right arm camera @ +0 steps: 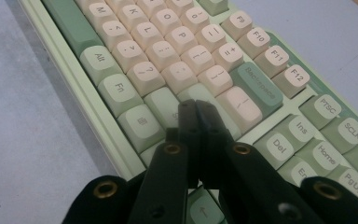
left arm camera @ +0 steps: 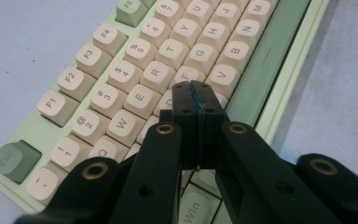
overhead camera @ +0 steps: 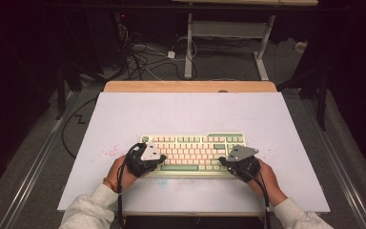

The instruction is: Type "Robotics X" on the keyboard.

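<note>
One camera looks down from high up on the whole table [overhead camera: 124,119], while two look from very close at the keyboard [overhead camera: 193,153].
</note>
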